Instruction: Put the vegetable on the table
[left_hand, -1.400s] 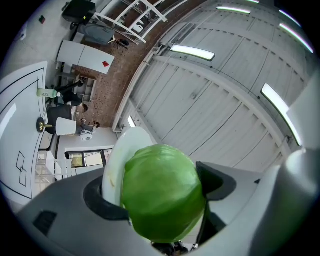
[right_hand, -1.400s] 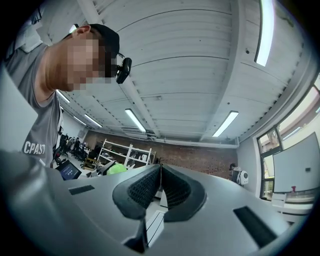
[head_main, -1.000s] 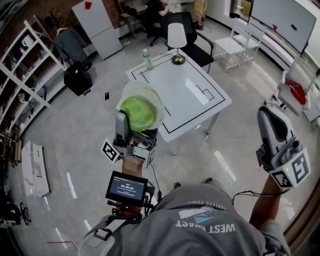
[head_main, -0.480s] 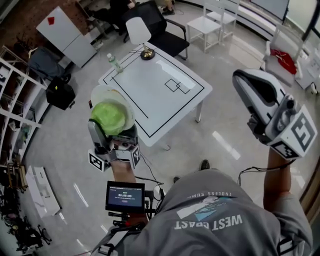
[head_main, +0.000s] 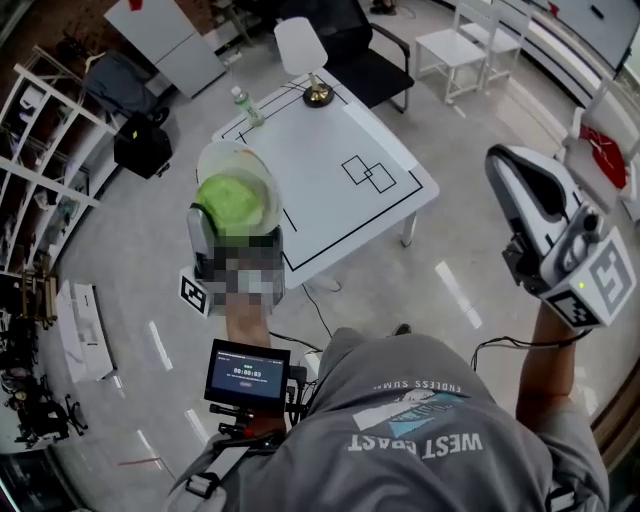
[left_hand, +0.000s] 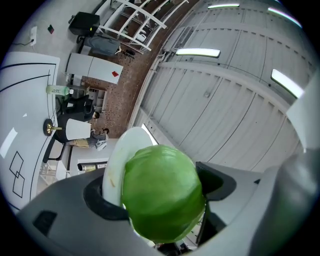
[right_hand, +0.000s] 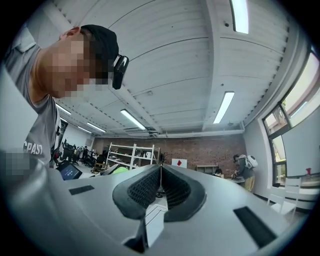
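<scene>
Carrying green vegetable (head_main: 235, 203), table (head_main: 345, 135) at 2 o'clock. My left gripper (head_main: 238, 236) pinches it with white plate (left_hand: 122, 155); right gripper (right_hand: 160, 187) pressed together, empty. I should lower slow, stay level.

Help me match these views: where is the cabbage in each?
Head view: cabbage, left of centre.
Left gripper view: bottom centre, between the jaws, against a plate.
Right gripper view: perhaps the small green patch left of the jaws; too small to be sure.
Shared landmark: the white shelf.
</scene>
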